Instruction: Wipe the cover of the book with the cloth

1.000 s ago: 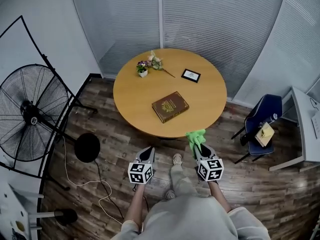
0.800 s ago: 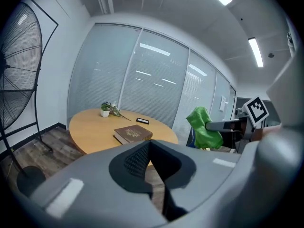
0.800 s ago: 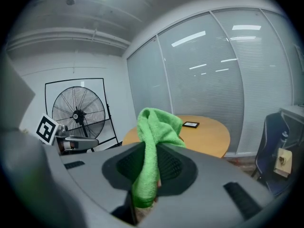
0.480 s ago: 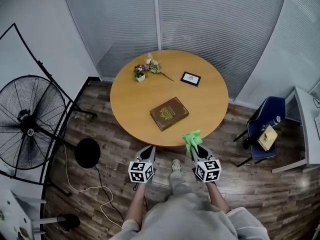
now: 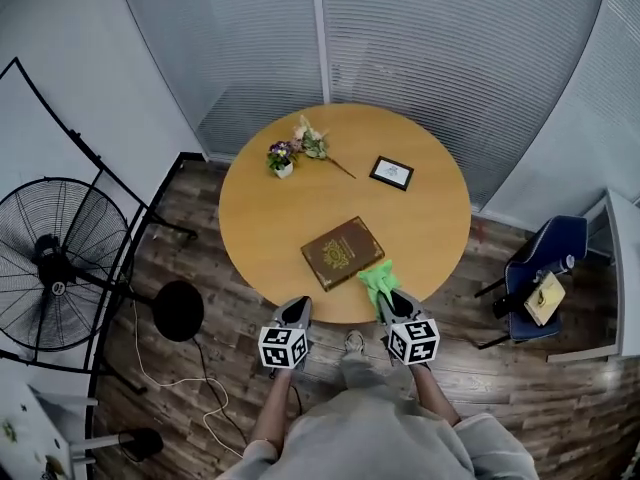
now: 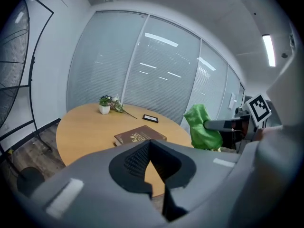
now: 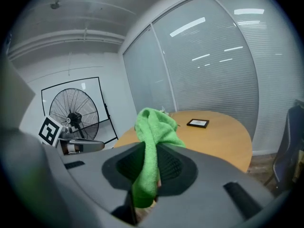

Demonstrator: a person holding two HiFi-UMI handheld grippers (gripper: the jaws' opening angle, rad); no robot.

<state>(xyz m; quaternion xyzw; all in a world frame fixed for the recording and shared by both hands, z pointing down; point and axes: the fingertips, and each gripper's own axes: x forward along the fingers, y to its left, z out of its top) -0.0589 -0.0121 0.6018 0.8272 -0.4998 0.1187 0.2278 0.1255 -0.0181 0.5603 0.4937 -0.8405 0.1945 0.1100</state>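
Note:
A brown book (image 5: 342, 252) with a gold emblem lies closed near the front of the round wooden table (image 5: 270, 218); it also shows in the left gripper view as the book (image 6: 139, 136). My right gripper (image 5: 391, 303) is shut on a green cloth (image 5: 377, 282), which bunches up between the jaws, the cloth (image 7: 152, 146), just right of the book's near corner at the table edge. My left gripper (image 5: 293, 314) hangs at the table's front edge, left of the book, shut with nothing in it (image 6: 151, 167).
A small flower pot (image 5: 283, 157) with loose stems and a black picture frame (image 5: 392, 172) sit at the table's far side. A standing fan (image 5: 55, 268) is at the left, its cable on the floor. A blue chair (image 5: 545, 258) stands at the right.
The view has moved closer to the table. Both grippers have come forward to its front edge, and the green cloth now hangs over the tabletop next to the book.

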